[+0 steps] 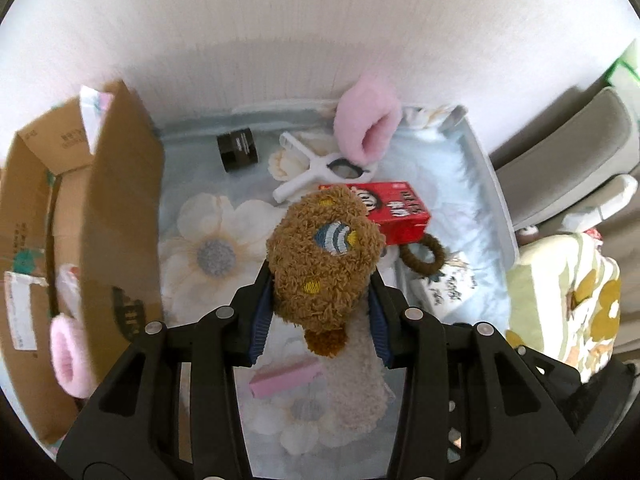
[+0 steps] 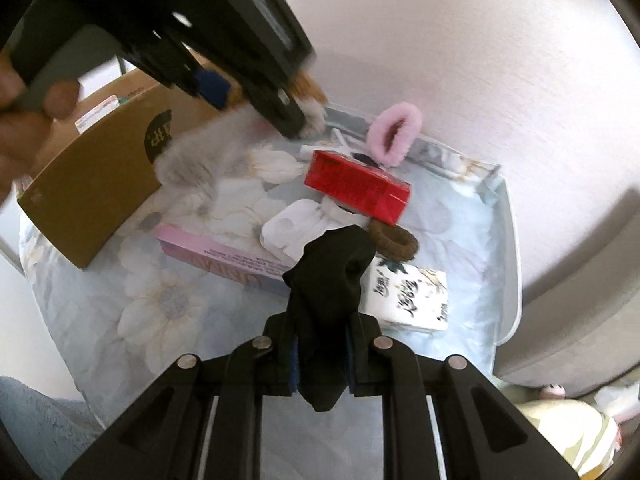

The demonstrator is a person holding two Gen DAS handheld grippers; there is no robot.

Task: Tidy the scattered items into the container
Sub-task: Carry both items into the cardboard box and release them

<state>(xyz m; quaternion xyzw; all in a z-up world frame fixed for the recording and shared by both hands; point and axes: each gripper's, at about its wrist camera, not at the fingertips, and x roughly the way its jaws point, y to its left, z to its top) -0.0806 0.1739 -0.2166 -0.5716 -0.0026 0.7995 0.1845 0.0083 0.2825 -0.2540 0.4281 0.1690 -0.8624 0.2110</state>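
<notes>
My left gripper is shut on a brown fuzzy sock with a striped embroidered patch; its cream end hangs below. It hangs right of the open cardboard box, where a pink fuzzy sock lies inside. In the right wrist view my right gripper is shut on a black sock above the bed. On the floral cover lie a red carton, a brown hair tie, a tissue pack, a pink flat box and another pink fuzzy sock.
A black jar and a white clip lie near the wall. The cover's raised rim bounds the right side, with a grey chair and a floral cushion beyond. A hand holds the left gripper's body above the box.
</notes>
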